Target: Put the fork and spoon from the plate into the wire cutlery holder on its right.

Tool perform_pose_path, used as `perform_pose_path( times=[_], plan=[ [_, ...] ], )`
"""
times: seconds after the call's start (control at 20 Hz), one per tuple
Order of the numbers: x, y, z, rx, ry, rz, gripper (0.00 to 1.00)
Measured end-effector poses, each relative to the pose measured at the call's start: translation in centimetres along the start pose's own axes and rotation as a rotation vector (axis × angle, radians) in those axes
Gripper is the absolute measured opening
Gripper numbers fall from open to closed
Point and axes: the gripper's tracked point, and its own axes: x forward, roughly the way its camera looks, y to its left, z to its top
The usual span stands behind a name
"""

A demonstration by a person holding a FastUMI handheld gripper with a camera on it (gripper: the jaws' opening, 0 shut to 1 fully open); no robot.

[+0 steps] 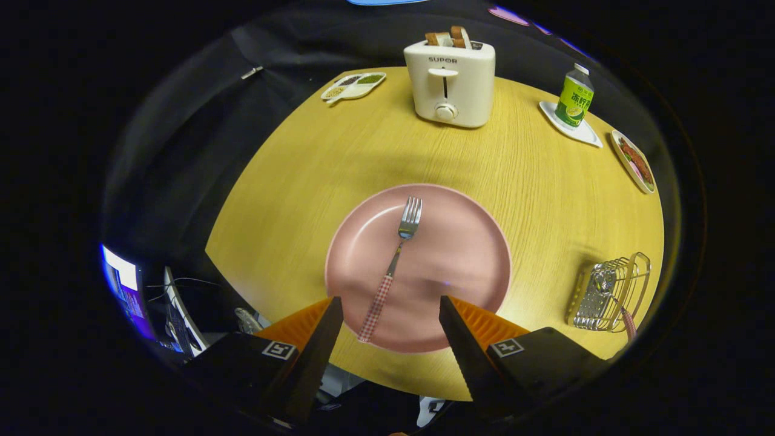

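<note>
Your gripper [390, 306] hangs above the near edge of the pink plate [466, 242] with its fingers spread wide and nothing between them but the plate's surface; neither finger touches the cutlery. The fork [393, 266] lies on the plate, tines pointing away from you toward the toaster [449, 82], its checked handle running back and slightly left so that the handle's end rests just inside the left finger, near the plate's rim; no part of it is gripped. Off to the right of the plate, well apart from it on the round wooden table [303, 169], you have the wire cutlery holder [608, 293]; a spoon [611, 297] already sits in it, bowl up among the wires, with a handle end poking out at the near side. Beyond the plate stands the toaster with bread in its slots; a divided dish [354, 86] lies to its left; a green bottle [575, 97] on a small white tray and a plate of food [634, 161] sit at the far right.
</note>
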Motion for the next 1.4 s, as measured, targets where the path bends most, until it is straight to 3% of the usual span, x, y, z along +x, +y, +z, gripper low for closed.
perform_pose_path(
  times=[0.55,0.7,0.75,1.0,1.4],
  plan=[
    [4.5,-0.1,-2.4,0.014,0.113,-0.081,0.96],
    [4.7,-0.3,-2.7,0.027,0.124,-0.095,0.71],
    [4.6,-0.3,-2.8,0.029,0.138,-0.095,0.69],
    [4.7,-1.1,-3.1,0.050,0.153,-0.095,0.20],
    [3.2,-1.8,-3.1,0.062,0.127,-0.012,0.12]
  ],
)
